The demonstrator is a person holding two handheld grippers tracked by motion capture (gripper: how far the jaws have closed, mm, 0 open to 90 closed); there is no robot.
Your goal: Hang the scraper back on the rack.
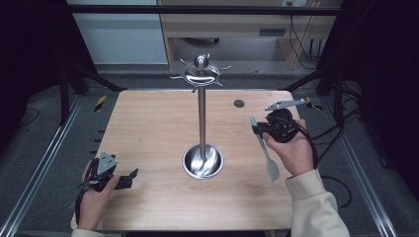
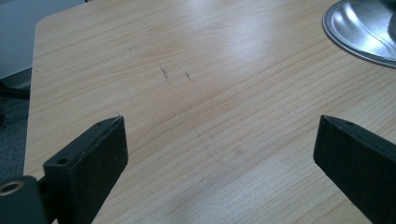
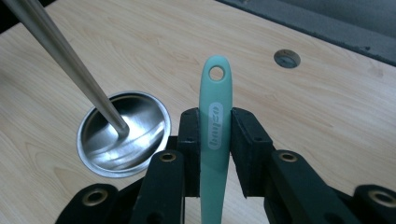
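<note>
Currently, item: spatula (image 3: 215,126), teal handle with hanging hole, pale blade. Location: right of centre in the high view, pinched mid-handle by the right gripper (image 3: 215,135). Likely light, smooth, blade probably floppy (hold the stiff handle). Left gripper (image 2: 219,154): jaws spread, empty, above table (image 2: 196,70).

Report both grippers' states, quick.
Left gripper: open, nothing between its jaws.
Right gripper: closed on the teal spatula by its handle.

- Spatula (image 3: 215,135): smooth matt teal plastic or silicone handle.
- Utensil stand (image 1: 201,123): polished, mirror-bright metal.
- Table (image 1: 148,133): pale wood grain, satin.
- Right gripper (image 3: 215,140): matt black pads.
</note>
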